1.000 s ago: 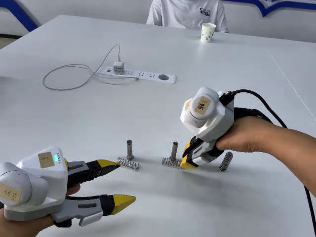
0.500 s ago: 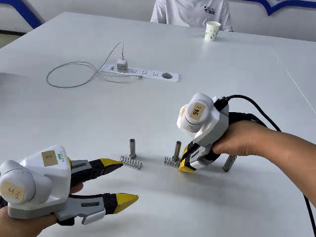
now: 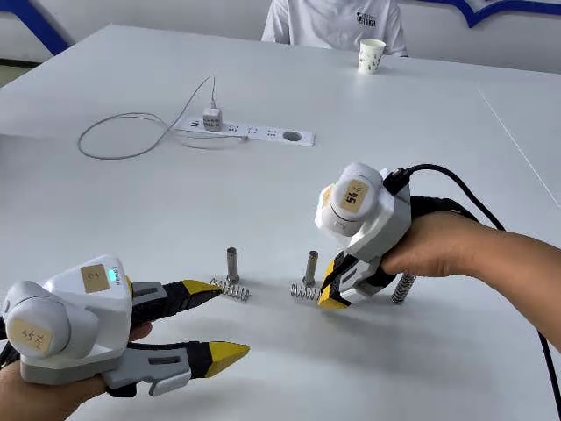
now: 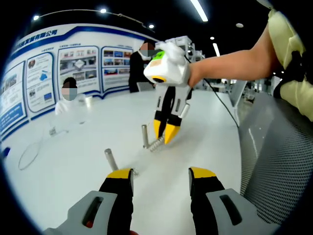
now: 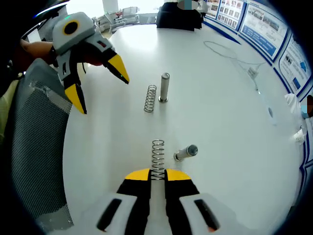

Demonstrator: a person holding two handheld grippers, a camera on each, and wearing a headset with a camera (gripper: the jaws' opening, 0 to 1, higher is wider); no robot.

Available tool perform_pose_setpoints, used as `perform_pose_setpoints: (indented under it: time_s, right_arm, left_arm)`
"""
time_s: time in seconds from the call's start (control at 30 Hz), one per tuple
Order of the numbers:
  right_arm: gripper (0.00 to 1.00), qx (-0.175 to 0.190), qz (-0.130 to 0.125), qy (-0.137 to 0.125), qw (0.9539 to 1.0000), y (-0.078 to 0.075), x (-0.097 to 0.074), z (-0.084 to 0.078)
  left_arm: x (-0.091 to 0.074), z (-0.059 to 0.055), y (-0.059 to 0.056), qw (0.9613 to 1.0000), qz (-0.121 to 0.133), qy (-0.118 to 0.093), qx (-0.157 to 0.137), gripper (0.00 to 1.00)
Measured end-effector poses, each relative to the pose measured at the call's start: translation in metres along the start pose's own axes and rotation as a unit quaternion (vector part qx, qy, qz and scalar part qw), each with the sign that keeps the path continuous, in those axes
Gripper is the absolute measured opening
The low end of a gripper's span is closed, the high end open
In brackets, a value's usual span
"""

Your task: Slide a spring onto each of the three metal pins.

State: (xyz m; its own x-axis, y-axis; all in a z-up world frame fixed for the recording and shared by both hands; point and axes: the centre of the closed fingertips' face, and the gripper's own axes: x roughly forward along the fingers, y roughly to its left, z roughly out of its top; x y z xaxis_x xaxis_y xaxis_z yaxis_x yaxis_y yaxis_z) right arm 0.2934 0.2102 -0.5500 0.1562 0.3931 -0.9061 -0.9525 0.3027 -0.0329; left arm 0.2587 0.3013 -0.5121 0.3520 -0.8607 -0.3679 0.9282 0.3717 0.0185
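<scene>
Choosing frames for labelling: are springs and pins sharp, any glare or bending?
Head view: pins sharp, light even. Left gripper view: ceiling lights glare, table curves. Right gripper view: spring at the right claw crisp, edges bowed.

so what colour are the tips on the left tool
Yellow; left tool shows best in the head view.

On your right tool (image 3: 330, 299) a tan sticker (image 3: 355, 196) carries a handwritten mark that looks like 56. Your left tool (image 3: 230, 320) has a top sticker (image 3: 95, 277) and a rear sticker (image 3: 34, 334), both handwritten, but I cannot read them. At 12 o'clock on the worktop (image 3: 131, 210) the paper cup (image 3: 372, 55) bears a print, too small to read. The wall boards (image 4: 78, 61) have blue headings, too blurred.
</scene>
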Motion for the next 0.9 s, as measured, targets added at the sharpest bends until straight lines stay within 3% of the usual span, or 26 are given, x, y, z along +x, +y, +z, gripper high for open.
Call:
perform_pose_setpoints:
  time_s: [0.53,0.9]
  right_arm:
    - [0.12,-0.038,0.016,-0.017,0.9990,0.029,-0.027,0.016]
    - [0.12,-0.072,0.026,-0.021,0.9968,0.043,-0.033,0.029]
  left_arm:
    - [0.024,0.019,-0.011,0.9985,-0.041,0.002,0.035,0.45]
    - [0.031,0.024,-0.020,0.9969,-0.059,-0.001,0.053,0.41]
